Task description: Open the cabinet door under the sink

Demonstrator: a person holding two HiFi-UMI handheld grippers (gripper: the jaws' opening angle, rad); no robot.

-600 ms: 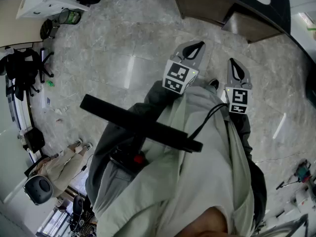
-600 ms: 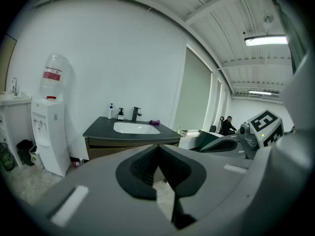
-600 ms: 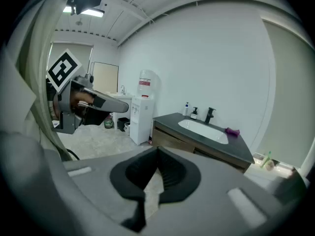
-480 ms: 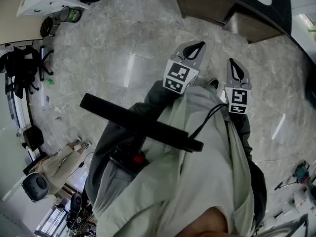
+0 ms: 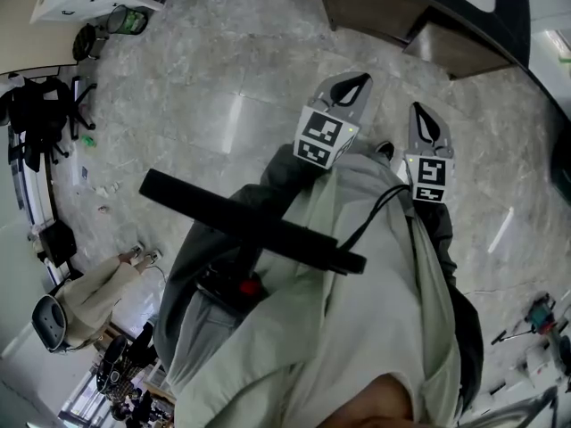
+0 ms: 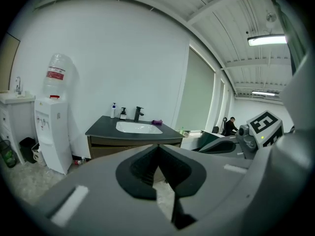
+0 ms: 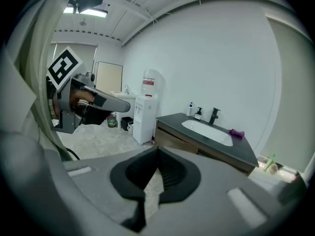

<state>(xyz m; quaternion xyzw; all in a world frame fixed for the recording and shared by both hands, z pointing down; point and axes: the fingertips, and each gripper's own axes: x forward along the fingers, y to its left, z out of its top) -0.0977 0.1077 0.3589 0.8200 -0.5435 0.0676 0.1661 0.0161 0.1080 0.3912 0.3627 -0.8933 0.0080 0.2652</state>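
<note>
Left hand-held gripper (image 5: pixel 357 83): we are holding it out in front of our body, over the floor (image 5: pixel 223 105). In its own view (image 6: pixel 157 146) its jaws are meeting at the tips, with nothing between them.
Right hand-held gripper (image 5: pixel 421 114): we are holding it just beside the left one and tilting it a little downward. Its jaws (image 7: pixel 157 149) are pressing together and are empty too.
Cabinet door (image 6: pixel 106 150): it is sitting in the brown front under the dark top, well apart from both grippers. We are touching it with neither. In the right gripper view (image 7: pixel 177 137) it is lying ahead and to the right. In the head view the cabinet (image 5: pixel 375 7) is showing at the upper edge.
Sink (image 6: pixel 135 127): the white basin is sitting in the dark top, with a black faucet (image 6: pixel 138 113) behind it.
Small things on the top: two bottles (image 6: pixel 114 110) are standing left of the faucet, and a purple thing (image 6: pixel 156 122) is lying at the basin's right end.
Water dispenser (image 6: pixel 51 132): it is standing on the floor, left of the cabinet, and carrying a large bottle (image 6: pixel 56 75).
</note>
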